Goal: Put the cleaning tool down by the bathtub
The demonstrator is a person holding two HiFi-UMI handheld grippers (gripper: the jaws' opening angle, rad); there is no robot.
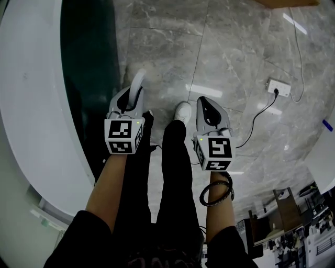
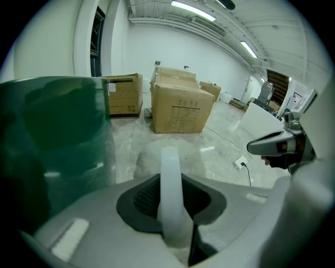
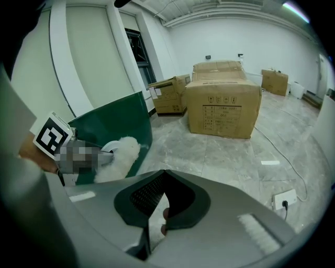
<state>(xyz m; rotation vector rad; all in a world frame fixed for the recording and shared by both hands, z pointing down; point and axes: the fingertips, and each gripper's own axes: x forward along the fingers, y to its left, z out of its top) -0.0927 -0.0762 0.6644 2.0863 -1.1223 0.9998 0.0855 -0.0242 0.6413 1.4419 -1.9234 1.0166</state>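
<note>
Cleaning tool [image 2: 170,180], with a smooth white handle and a fluffy white head [image 3: 121,152], is clamped in the left gripper [image 1: 129,99], whose jaws are closed on the handle low down near its base. In the left gripper view the handle rises straight out of the dark throat between the jaws. In the head view it curves forward past the gripper's tip, just beside the dark green side panel [image 1: 89,68] of the bathtub [image 1: 31,104]. The tool is in the gripper's hold and not set down. The tub's broad white rim sweeps down the left of the head view, and the green panel stands between it and the grey marble floor [image 1: 235,47]. From the right gripper view the fluffy head shows against that same green panel, next to the left gripper's marker cube [image 3: 51,136]. The right gripper [image 1: 208,107] hangs near the left one on the other side of the person's black-trousered legs [image 1: 172,172], its jaws drawn together with nothing gripped between them. A white shoe [image 1: 182,111] rests on the floor between the two grippers, and black bands [image 1: 217,191] circle the right wrist. A white wall-type socket block [image 1: 278,87] lies on the floor to the right with a black cable [image 1: 259,116] plugged into it. Several cardboard boxes [image 3: 222,107] stand on the floor farther back in the room, under long ceiling lights [image 2: 193,9].
</note>
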